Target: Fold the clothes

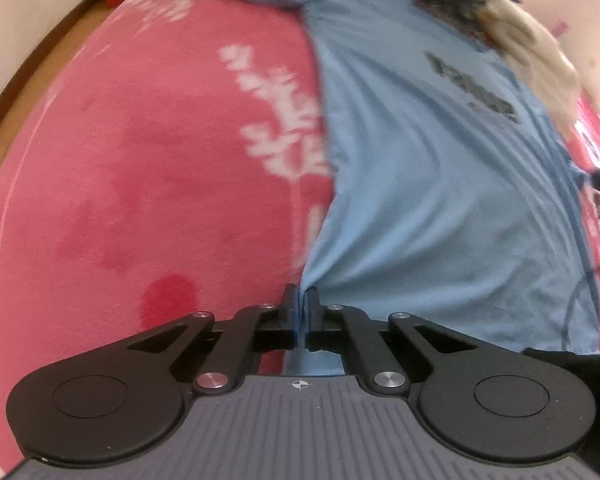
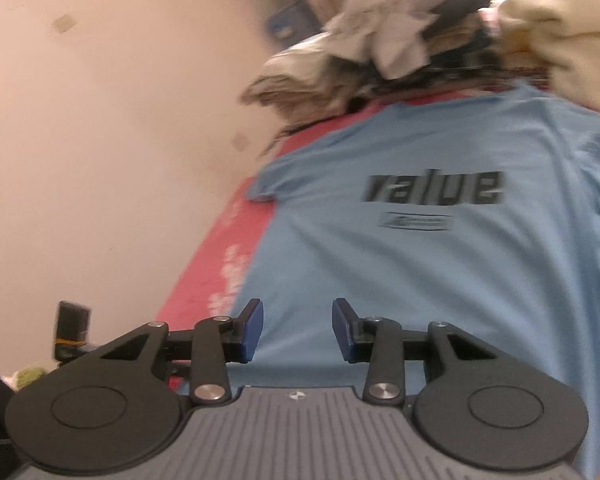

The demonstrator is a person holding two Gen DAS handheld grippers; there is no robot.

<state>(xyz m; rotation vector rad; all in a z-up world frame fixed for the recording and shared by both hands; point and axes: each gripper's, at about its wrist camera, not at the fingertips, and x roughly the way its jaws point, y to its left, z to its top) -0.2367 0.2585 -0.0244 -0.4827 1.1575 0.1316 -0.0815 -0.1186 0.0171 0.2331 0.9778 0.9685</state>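
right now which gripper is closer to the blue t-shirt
Left. The left gripper is shut on the blue t-shirt's edge; the right gripper is open above it, nothing between its fingers.

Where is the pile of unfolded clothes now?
In the right wrist view, the pile of clothes sits at the top, beyond the collar end of the blue T-shirt, on the red blanket.

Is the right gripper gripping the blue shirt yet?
No, the right gripper stands open above the blue shirt, nothing between its pads.
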